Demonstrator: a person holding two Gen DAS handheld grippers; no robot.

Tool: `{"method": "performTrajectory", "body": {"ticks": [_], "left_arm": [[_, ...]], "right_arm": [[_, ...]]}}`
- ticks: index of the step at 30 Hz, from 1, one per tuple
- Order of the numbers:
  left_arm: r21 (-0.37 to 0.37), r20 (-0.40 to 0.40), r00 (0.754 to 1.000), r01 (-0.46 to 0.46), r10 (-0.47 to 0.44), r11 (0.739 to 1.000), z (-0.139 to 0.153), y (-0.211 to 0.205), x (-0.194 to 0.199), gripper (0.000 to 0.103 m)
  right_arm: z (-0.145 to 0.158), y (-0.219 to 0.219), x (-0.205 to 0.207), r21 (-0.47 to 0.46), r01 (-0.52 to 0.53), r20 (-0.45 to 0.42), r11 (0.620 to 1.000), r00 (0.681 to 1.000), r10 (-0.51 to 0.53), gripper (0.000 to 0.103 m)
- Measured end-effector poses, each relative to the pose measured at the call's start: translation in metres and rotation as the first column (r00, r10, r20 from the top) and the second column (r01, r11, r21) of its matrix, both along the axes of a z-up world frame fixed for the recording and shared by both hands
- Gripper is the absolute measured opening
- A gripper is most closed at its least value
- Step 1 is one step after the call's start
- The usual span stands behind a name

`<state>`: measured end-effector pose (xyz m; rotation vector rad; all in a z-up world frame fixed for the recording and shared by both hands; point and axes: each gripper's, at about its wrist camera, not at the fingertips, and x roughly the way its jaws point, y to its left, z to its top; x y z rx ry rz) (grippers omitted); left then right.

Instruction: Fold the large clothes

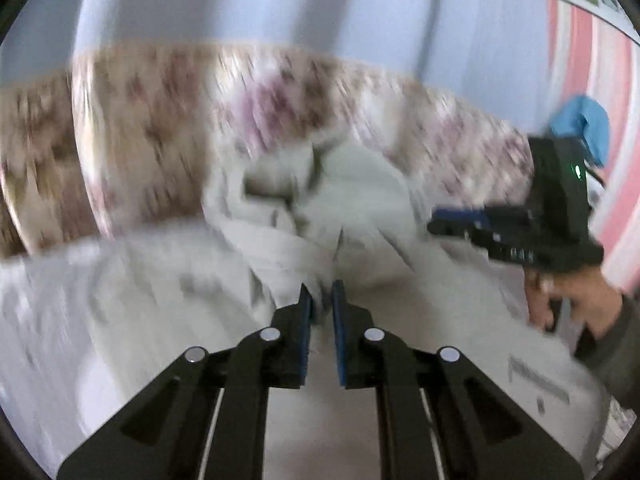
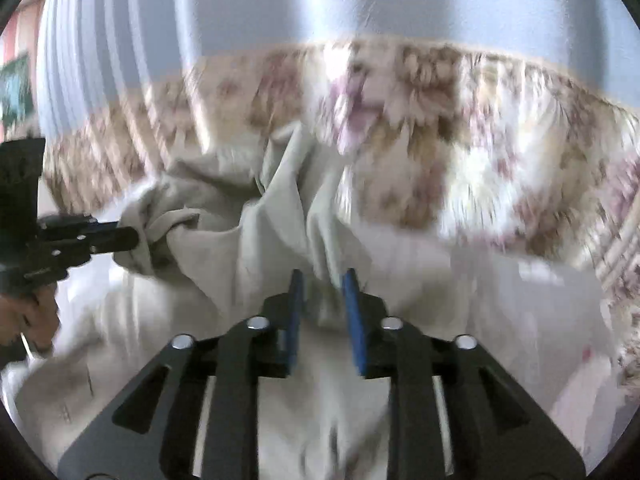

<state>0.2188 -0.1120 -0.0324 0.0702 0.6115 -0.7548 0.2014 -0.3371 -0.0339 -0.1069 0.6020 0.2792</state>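
Pale garment gripped at two points above a floral-covered surface.

The left gripper (image 1: 322, 300) was seen with its jaws drawn narrow, a fold of the pale garment (image 1: 320, 216) pinched between the blue pads (image 1: 306, 320). The garment was bunched at the centre of both views, lifted over a white sheet (image 1: 80, 300) and backed by a floral cover (image 1: 160, 120). The right gripper (image 2: 324, 292) was seen partly closed, cloth being held between its pads; firm pressure could not be confirmed through the blur. A hand (image 1: 568, 300) was seen on the right gripper's handle.
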Motion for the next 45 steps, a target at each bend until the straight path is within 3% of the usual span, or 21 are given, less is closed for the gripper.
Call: {"method": "performTrajectory", "body": {"ticks": [2, 3, 5, 7, 8, 9, 10, 12, 14, 16, 18, 20, 23, 26, 28, 30, 31, 33, 36, 42, 45], "left_arm": [[0.013, -0.040, 0.999, -0.007, 0.007, 1.000, -0.019, 0.006, -0.012, 0.010], [0.013, -0.060, 0.998, -0.024, 0.025, 1.000, -0.026, 0.013, -0.019, 0.010], [-0.010, -0.063, 0.997, -0.048, 0.047, 0.999, -0.026, 0.024, -0.023, 0.011], [-0.040, -0.028, 0.997, -0.076, 0.075, 0.996, -0.005, 0.039, -0.022, 0.021], [-0.051, -0.002, 0.996, -0.094, 0.094, 0.994, 0.007, 0.047, -0.023, 0.046], [-0.059, 0.038, 0.990, -0.130, 0.133, 0.990, 0.025, 0.051, -0.018, 0.085], [-0.058, 0.074, 0.982, -0.170, 0.174, 0.984, 0.043, 0.052, -0.004, 0.095], [-0.065, 0.113, 0.964, -0.235, 0.241, 0.970, 0.068, 0.051, 0.031, 0.095], [0.002, 0.083, 0.952, -0.296, 0.295, 0.955, 0.075, 0.043, 0.084, 0.095], [0.119, -0.030, 0.924, -0.375, 0.380, 0.920, 0.056, 0.028, 0.148, 0.095], [0.169, -0.158, 0.902, -0.377, 0.403, 0.911, 0.029, 0.021, 0.187, 0.091], [0.168, -0.216, 0.888, -0.376, 0.406, 0.911, 0.013, 0.020, 0.205, 0.085], [0.134, -0.205, 0.897, -0.370, 0.391, 0.919, 0.011, 0.023, 0.217, 0.085], [0.097, -0.311, 0.878, -0.350, 0.363, 0.932, -0.001, 0.026, 0.236, 0.085], [0.094, -0.322, 0.888, -0.315, 0.328, 0.944, -0.007, 0.016, 0.242, 0.083], [0.064, -0.366, 0.896, -0.246, 0.252, 0.967, -0.012, 0.004, 0.240, 0.059], [0.056, -0.369, 0.897, -0.238, 0.242, 0.970, -0.011, 0.000, 0.240, 0.057], [0.063, -0.333, 0.912, -0.234, 0.241, 0.970, -0.006, -0.007, 0.239, 0.028], [0.056, -0.279, 0.921, -0.268, 0.273, 0.962, 0.007, -0.005, 0.237, 0.005], [-0.031, -0.032, 0.956, -0.292, 0.291, 0.956, 0.077, 0.000, 0.189, 0.003], [-0.124, 0.094, 0.973, -0.197, 0.209, 0.973, 0.122, 0.000, 0.143, 0.003]], "right_arm": [[-0.022, 0.000, -0.016, -0.090, 0.029, -0.015, 0.996, 0.999, -0.031, 0.055], [-0.028, -0.002, -0.023, -0.135, 0.051, -0.019, 0.989, 0.998, -0.054, 0.055], [-0.021, -0.014, -0.040, -0.107, 0.084, 0.001, 0.991, 0.996, -0.085, 0.055], [0.003, -0.025, -0.046, -0.042, 0.111, 0.054, 0.993, 0.993, -0.109, 0.069], [0.015, -0.028, -0.046, -0.020, 0.117, 0.076, 0.993, 0.990, -0.115, 0.078], [0.038, -0.030, -0.038, 0.014, 0.129, 0.119, 0.992, 0.984, -0.130, 0.083], [0.052, -0.031, -0.028, 0.039, 0.125, 0.131, 0.991, 0.983, -0.129, 0.086], [0.077, -0.031, 0.013, 0.115, 0.110, 0.101, 0.987, 0.987, -0.122, 0.090], [0.088, -0.028, 0.071, 0.195, 0.108, 0.007, 0.975, 0.994, -0.111, 0.094], [0.082, -0.022, 0.125, 0.242, 0.150, -0.111, 0.959, 0.986, -0.126, 0.093], [0.069, -0.013, 0.163, 0.224, 0.179, -0.197, 0.958, 0.971, -0.135, 0.090], [0.063, -0.003, 0.178, 0.173, 0.184, -0.211, 0.968, 0.967, -0.146, 0.090], [0.062, 0.005, 0.194, 0.105, 0.150, -0.178, 0.983, 0.975, -0.130, 0.091], [0.061, 0.002, 0.214, 0.042, 0.156, -0.165, 0.987, 0.975, -0.147, 0.092], [0.062, -0.004, 0.230, 0.020, 0.180, -0.166, 0.983, 0.971, -0.174, 0.093], [0.063, -0.007, 0.238, 0.036, 0.174, -0.174, 0.984, 0.971, -0.165, 0.093], [0.063, -0.009, 0.240, 0.043, 0.172, -0.176, 0.984, 0.971, -0.162, 0.093], [0.064, -0.011, 0.241, 0.041, 0.177, -0.178, 0.983, 0.970, -0.167, 0.093], [0.069, -0.011, 0.235, 0.051, 0.173, -0.171, 0.984, 0.972, -0.162, 0.093], [0.102, -0.003, 0.193, 0.058, 0.138, -0.087, 0.989, 0.987, -0.133, 0.093], [0.126, -0.004, 0.157, 0.051, 0.139, -0.009, 0.989, 0.990, -0.139, 0.093]]}}
